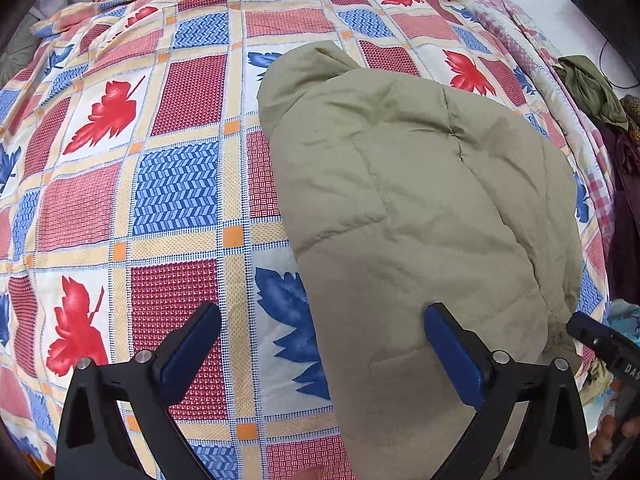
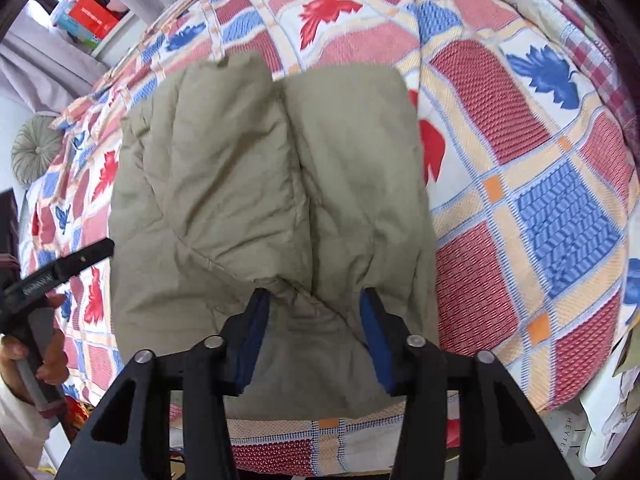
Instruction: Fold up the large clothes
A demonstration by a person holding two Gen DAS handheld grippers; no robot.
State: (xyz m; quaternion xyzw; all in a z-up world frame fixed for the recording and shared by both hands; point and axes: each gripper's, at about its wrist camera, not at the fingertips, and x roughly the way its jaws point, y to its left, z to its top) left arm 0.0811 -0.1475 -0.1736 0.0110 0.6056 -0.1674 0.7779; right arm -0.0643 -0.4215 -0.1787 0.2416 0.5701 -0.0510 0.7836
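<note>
Two grippers: both point steeply down over a bed, one in each of the person's hands.
Left gripper [image 1: 322, 354]: jaws spread wide with nothing between the pads; one blue pad hangs over the bedspread, the other over the near left edge of the jacket.
Left gripper seen from the right wrist: its black body [image 2: 60, 270] juts in at the left edge, held by a hand [image 2: 48, 356] wrapped round the grip.
Right gripper [image 2: 314, 338]: jaws partly open, straddling a puckered fold at the jacket's near end; the cloth bunches between the blue pads, but whether either pad touches it I cannot tell.
Right gripper seen from the left wrist: only its black tip [image 1: 600, 340] shows, at the jacket's right near corner.
Jacket [image 1: 420, 200]: a padded, quilted khaki garment lying on the bed, already folded into a long bundle running away from the person, with a deep seam down the middle between two puffy halves.
Jacket surface: soft creases, stitched quilting lines, far end rounded and slightly lumpy.
Bedspread [image 1: 120, 200]: checked in red, blue and cream with leaf prints, lying under the jacket on all sides.
</note>
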